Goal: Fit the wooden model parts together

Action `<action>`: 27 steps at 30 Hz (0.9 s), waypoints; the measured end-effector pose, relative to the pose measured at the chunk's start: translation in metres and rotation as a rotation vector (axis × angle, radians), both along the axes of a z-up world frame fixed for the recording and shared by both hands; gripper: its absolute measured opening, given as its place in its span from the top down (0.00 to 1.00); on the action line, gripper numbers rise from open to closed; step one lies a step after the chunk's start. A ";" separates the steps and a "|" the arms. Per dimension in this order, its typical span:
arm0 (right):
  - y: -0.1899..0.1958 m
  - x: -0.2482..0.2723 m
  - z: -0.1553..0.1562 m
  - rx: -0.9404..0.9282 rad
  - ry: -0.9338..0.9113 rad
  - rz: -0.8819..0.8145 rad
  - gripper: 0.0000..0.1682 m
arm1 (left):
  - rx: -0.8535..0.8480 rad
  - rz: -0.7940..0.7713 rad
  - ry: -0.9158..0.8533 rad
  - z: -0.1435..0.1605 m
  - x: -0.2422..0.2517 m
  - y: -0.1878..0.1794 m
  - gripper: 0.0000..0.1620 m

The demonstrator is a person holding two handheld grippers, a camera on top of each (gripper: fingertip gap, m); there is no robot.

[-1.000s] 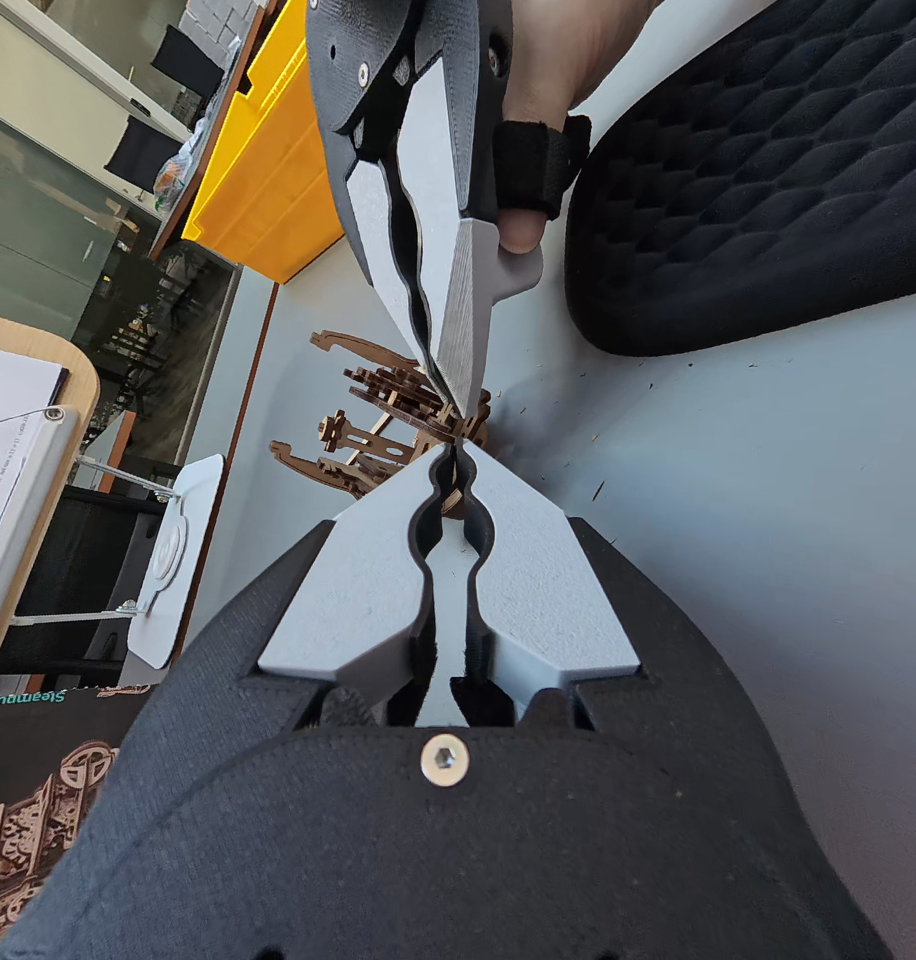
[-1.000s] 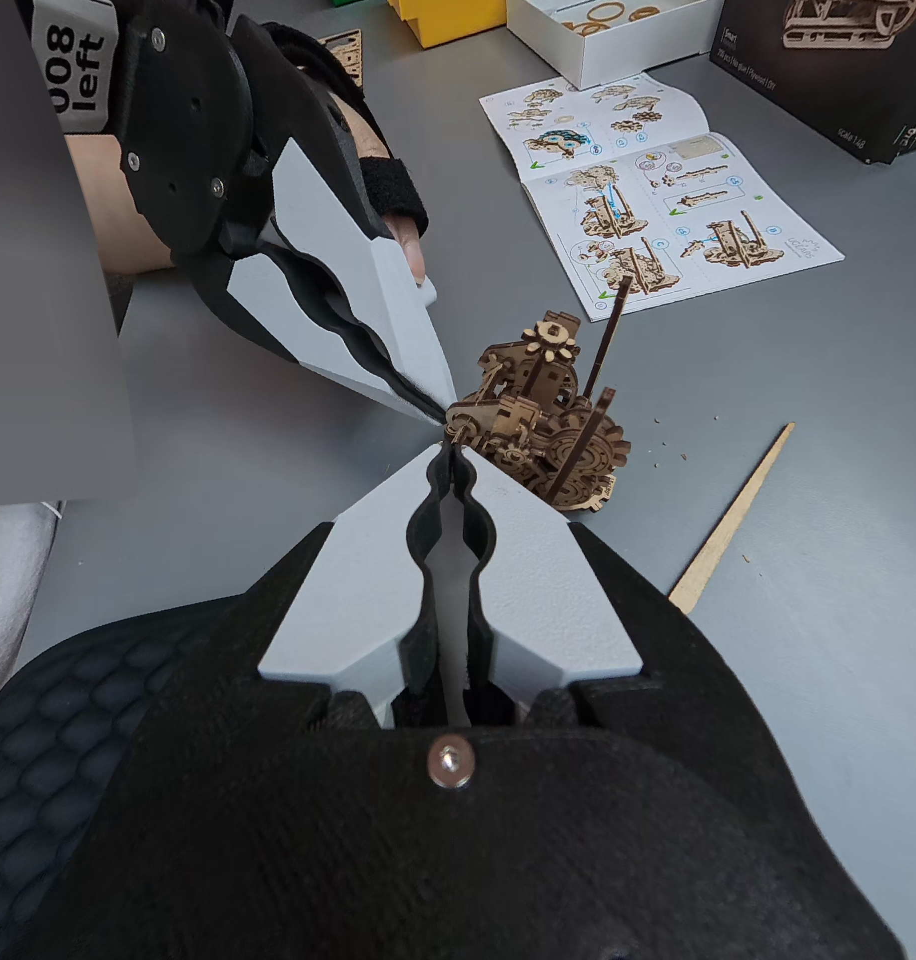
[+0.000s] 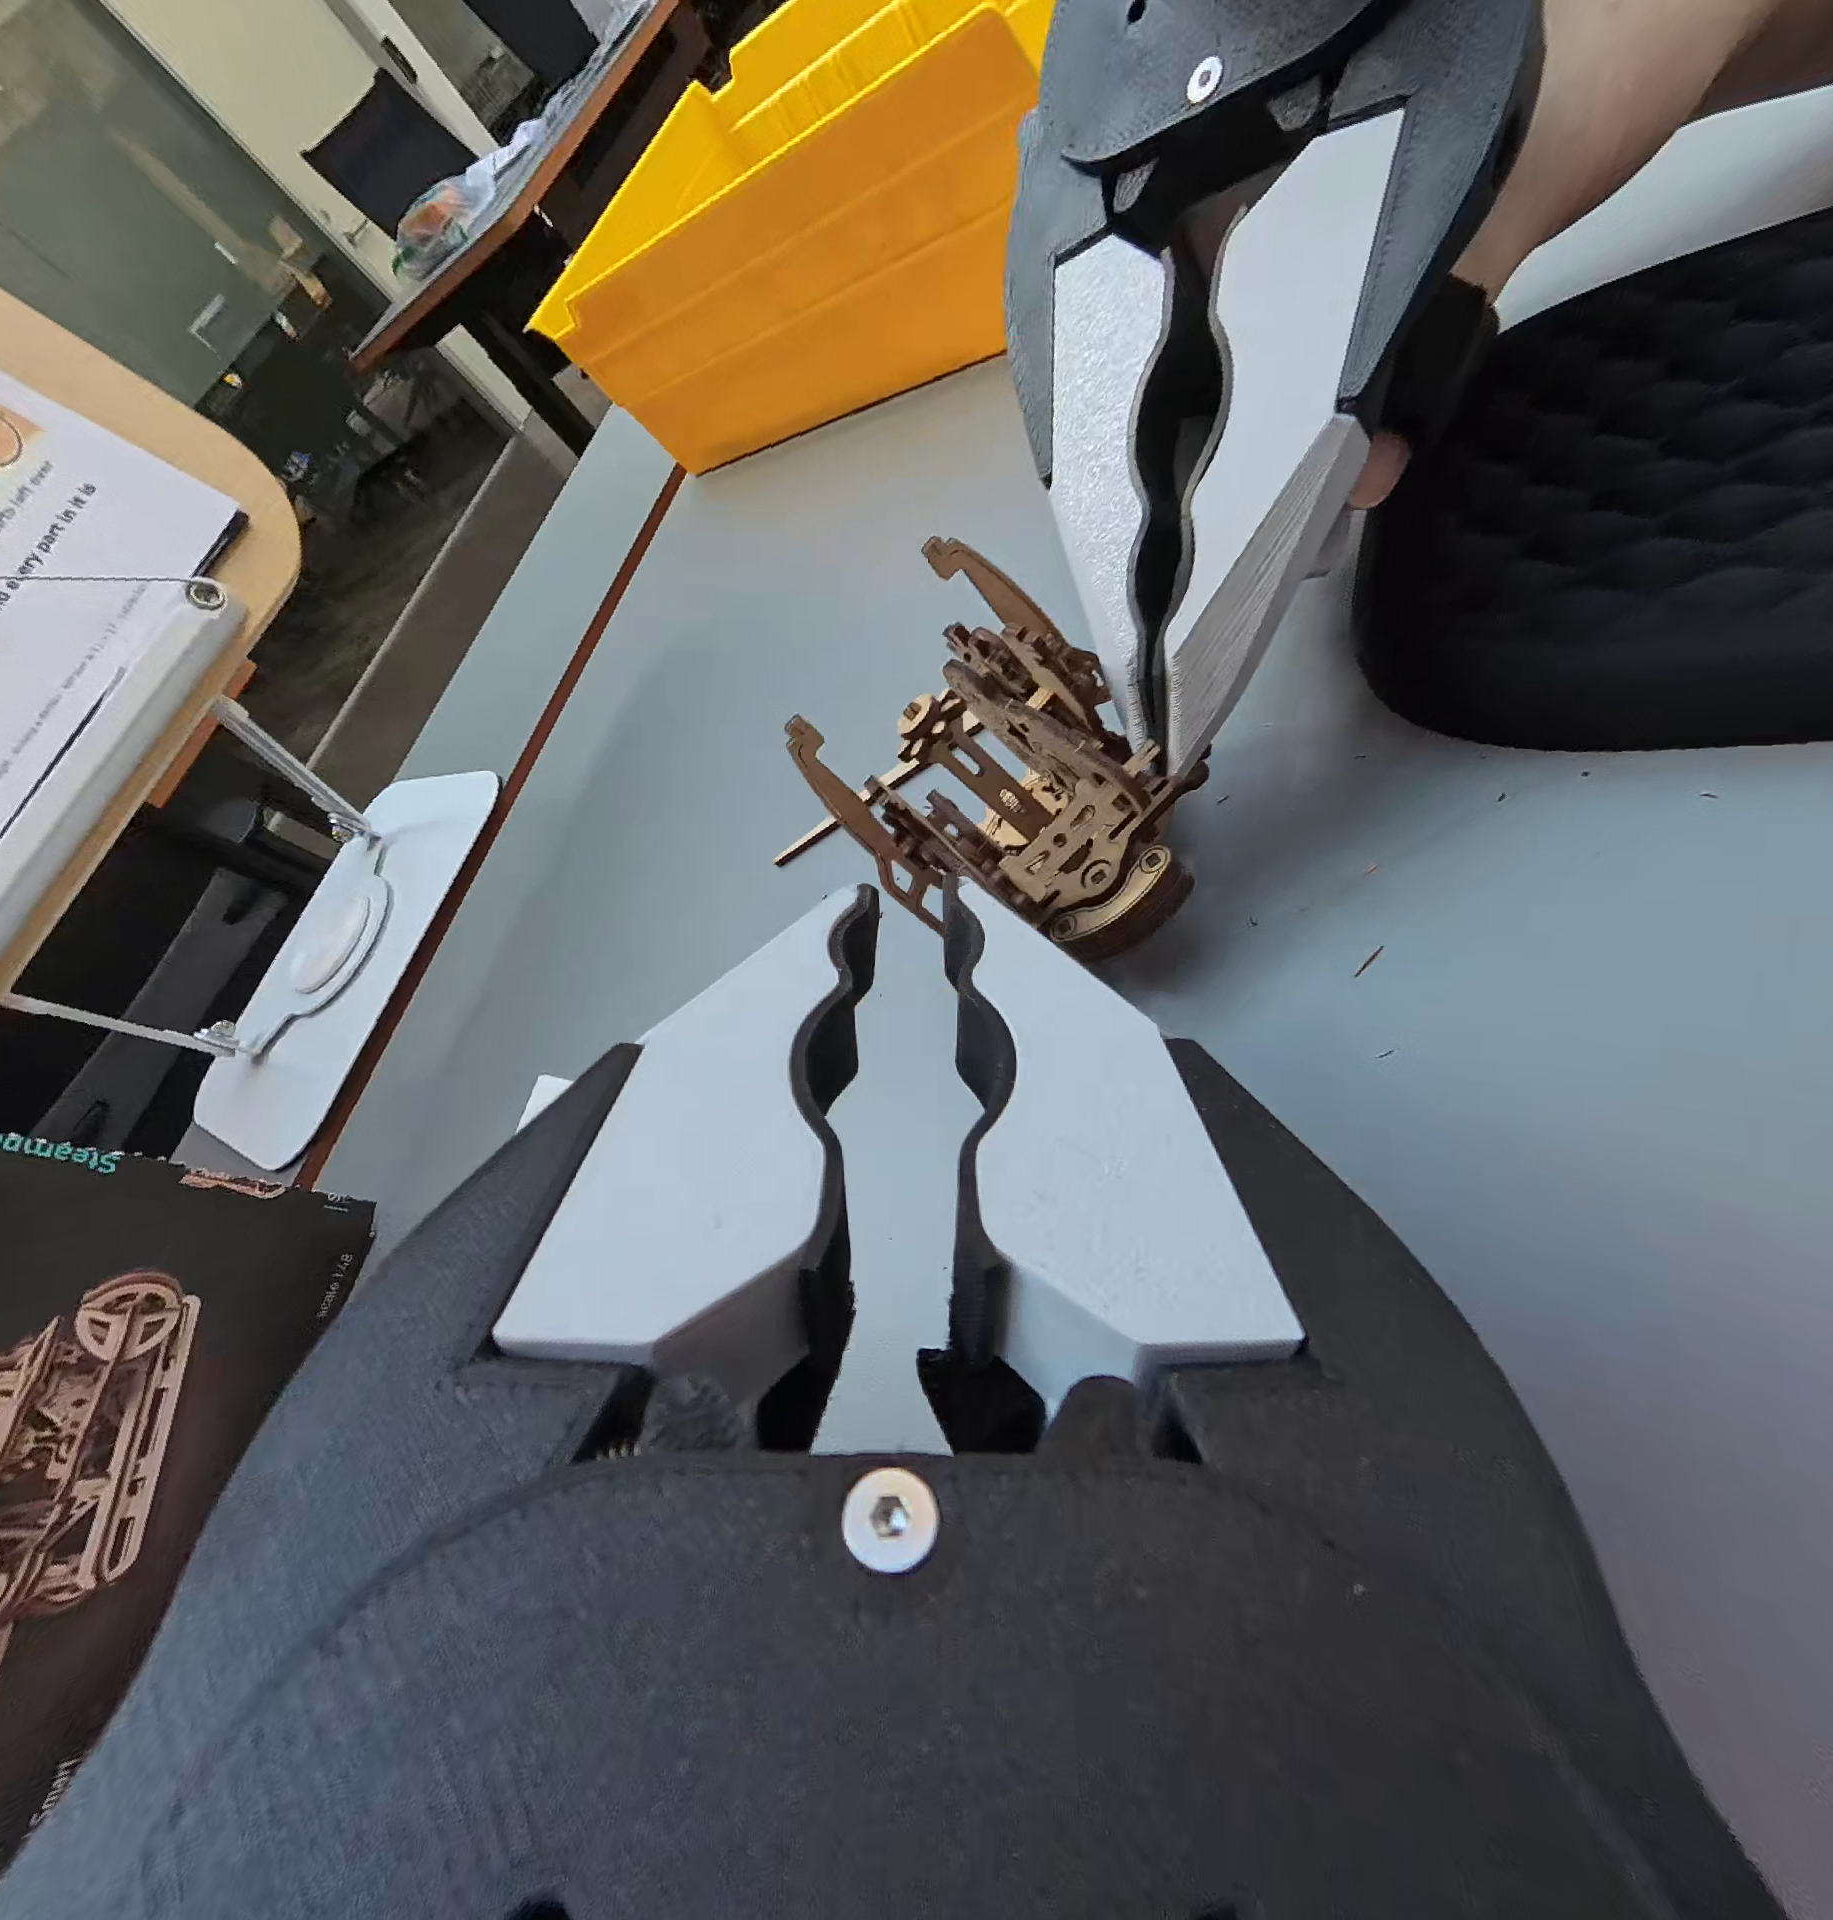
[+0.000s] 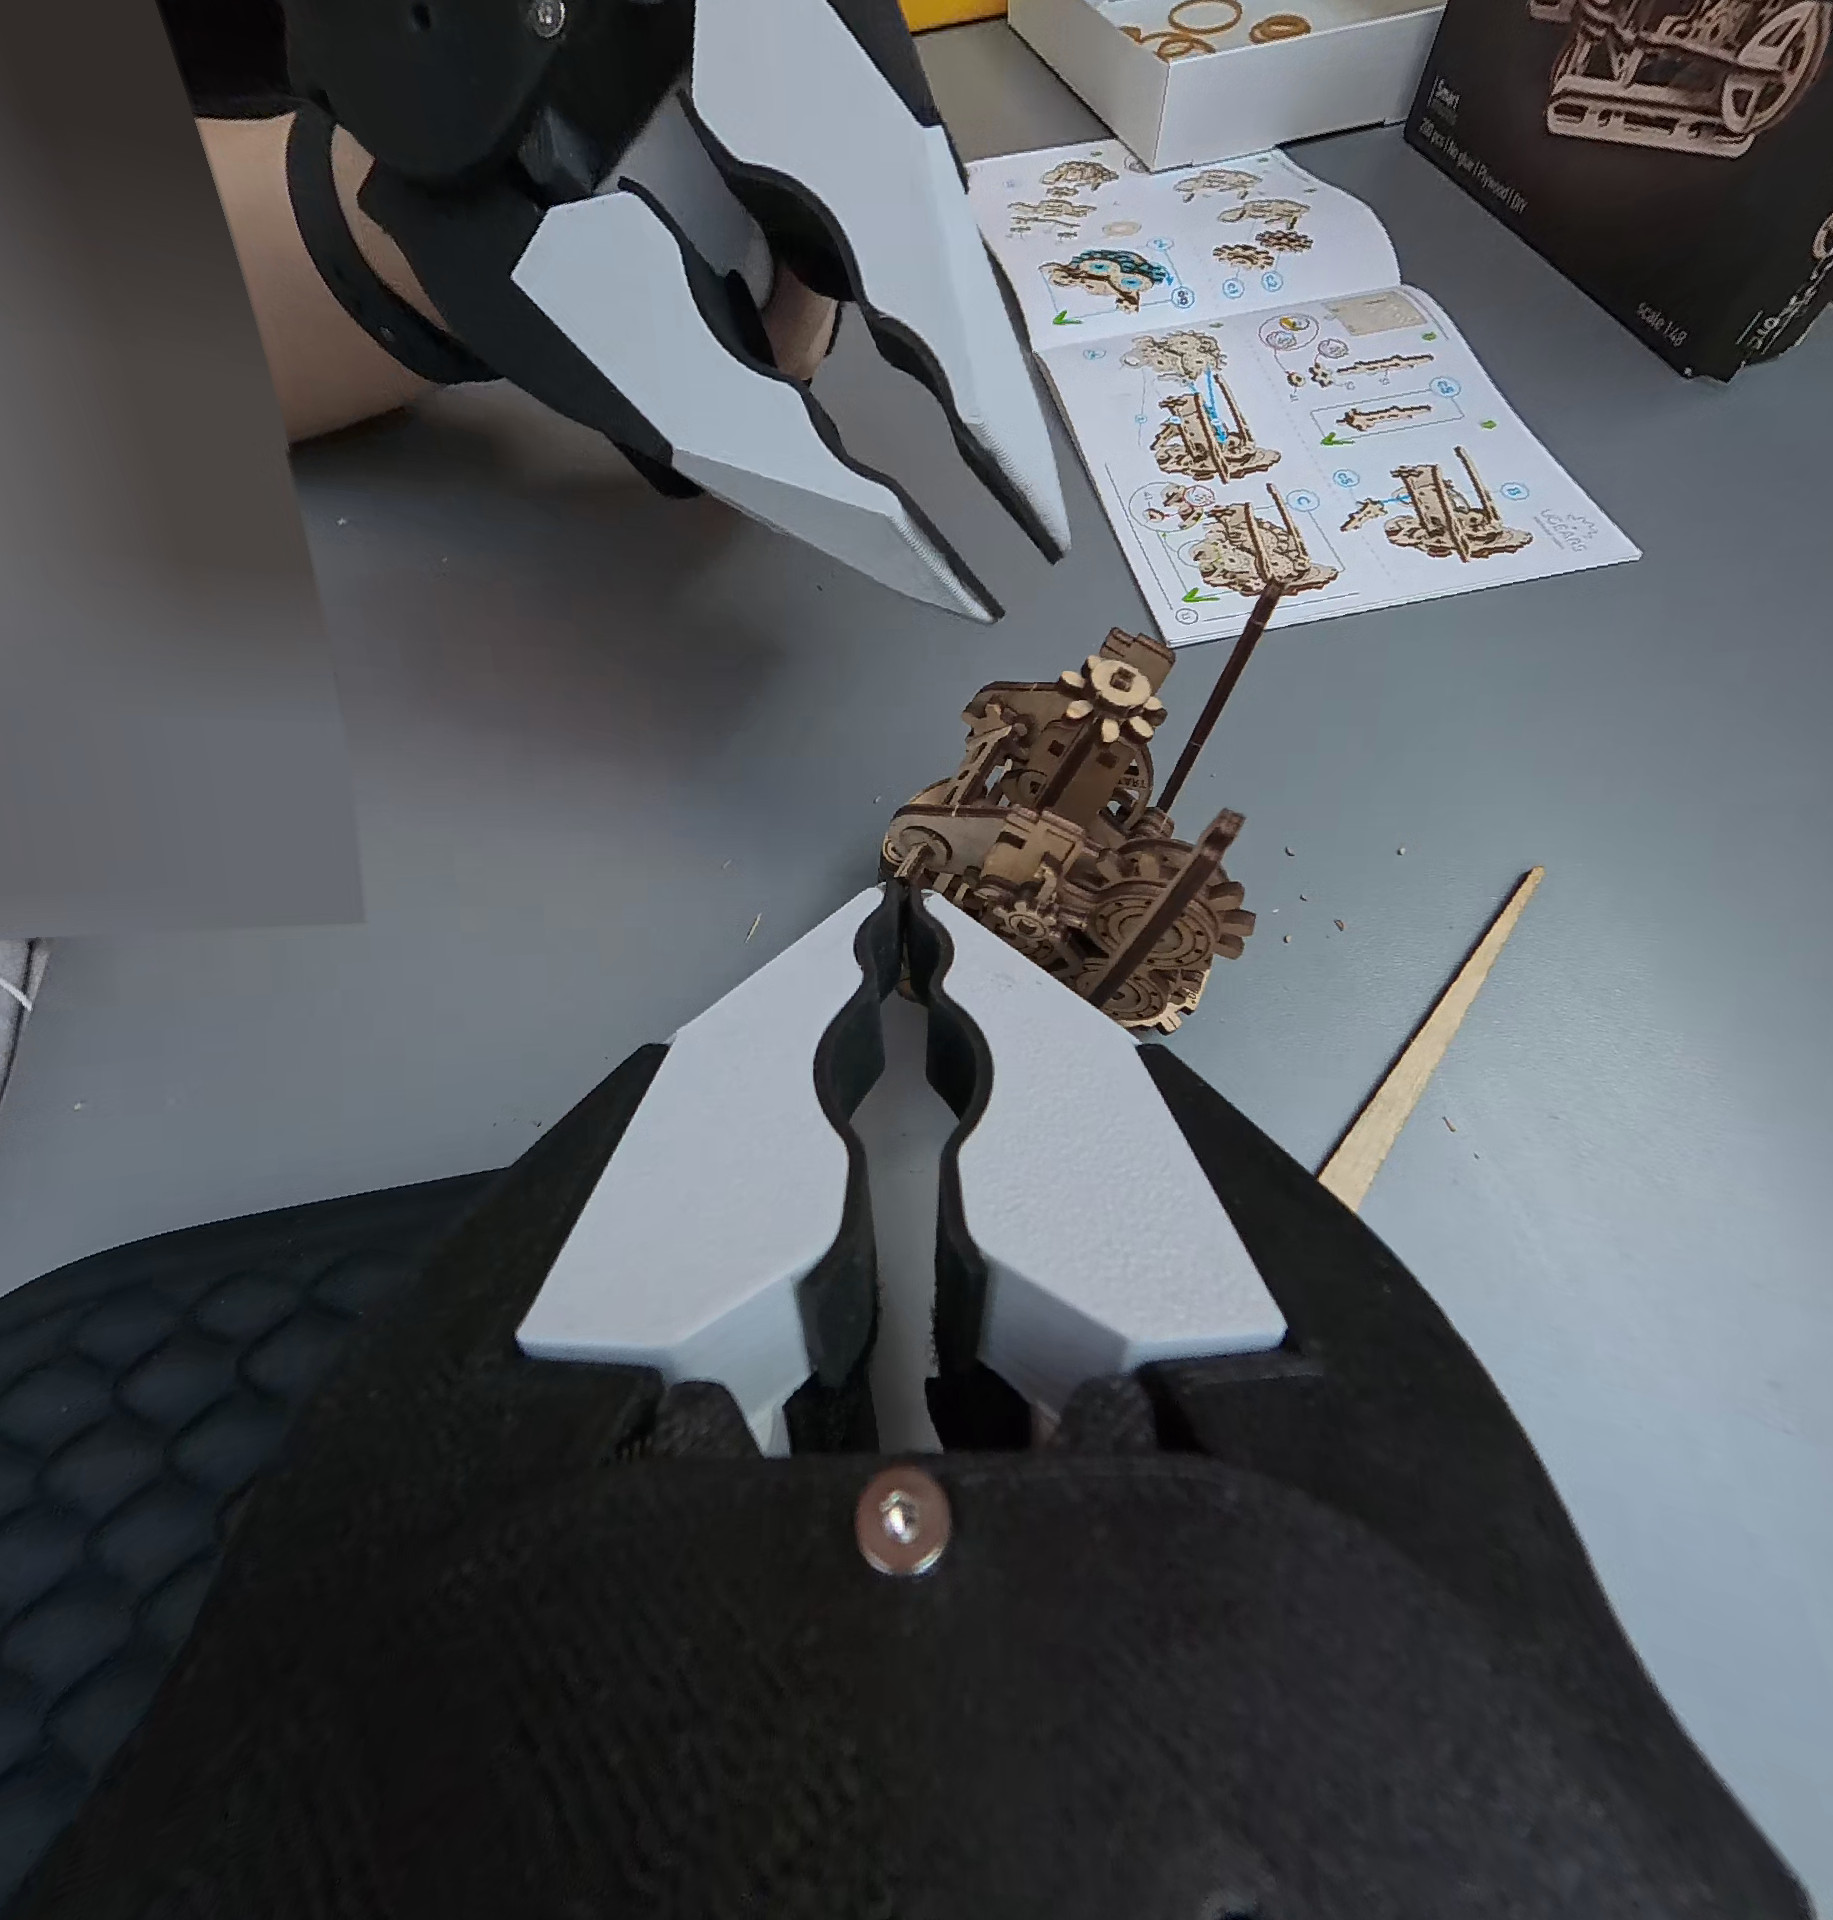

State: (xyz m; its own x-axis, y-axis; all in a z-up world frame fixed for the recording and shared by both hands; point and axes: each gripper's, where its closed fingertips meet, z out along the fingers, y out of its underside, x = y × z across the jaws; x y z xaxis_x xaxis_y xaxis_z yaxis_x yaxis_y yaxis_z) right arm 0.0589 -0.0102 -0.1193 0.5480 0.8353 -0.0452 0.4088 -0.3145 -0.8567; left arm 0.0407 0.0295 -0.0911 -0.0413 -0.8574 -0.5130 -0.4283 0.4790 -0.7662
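Note:
A small brown wooden gear model stands on the grey table, with two thin arms sticking up. It also shows in the left wrist view. My right gripper is shut, its tips pinching the model's near left edge; in the left wrist view it comes down from the upper right onto the model's rim. My left gripper is open and empty, a short way back from the model. In the right wrist view it hangs above and left of the model, apart from it.
An open instruction booklet, a white box of parts and a black model box lie behind the model. A wooden stick lies to its right. A black quilted pad, yellow bins and a document stand border the table. About 6 cm separates my left fingertips from my right. Between my right fingertips and the wooden stick there is roughly 11 cm.
My left gripper has opened, let go of the model and drawn back and up from it. My right gripper still pinches the model's edge.

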 end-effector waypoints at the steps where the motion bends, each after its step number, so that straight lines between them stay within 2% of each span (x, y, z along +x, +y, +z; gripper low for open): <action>1: 0.000 0.000 0.000 -0.001 -0.002 -0.001 1.00 | -0.005 0.002 0.003 -0.001 -0.001 0.003 0.94; 6: -0.001 0.002 0.002 0.005 -0.010 0.002 1.00 | -0.114 -0.015 0.058 -0.015 -0.002 0.002 0.91; 13: -0.002 0.001 0.006 0.015 -0.003 0.007 1.00 | -0.173 -0.036 0.082 -0.021 -0.002 -0.002 0.90; 23: -0.008 0.004 0.009 0.017 -0.073 0.005 0.98 | -0.205 -0.061 0.082 -0.023 0.000 -0.008 0.90; 27: -0.015 0.013 0.019 0.021 -0.076 0.037 0.99 | -0.284 -0.041 0.035 -0.013 0.000 -0.006 0.88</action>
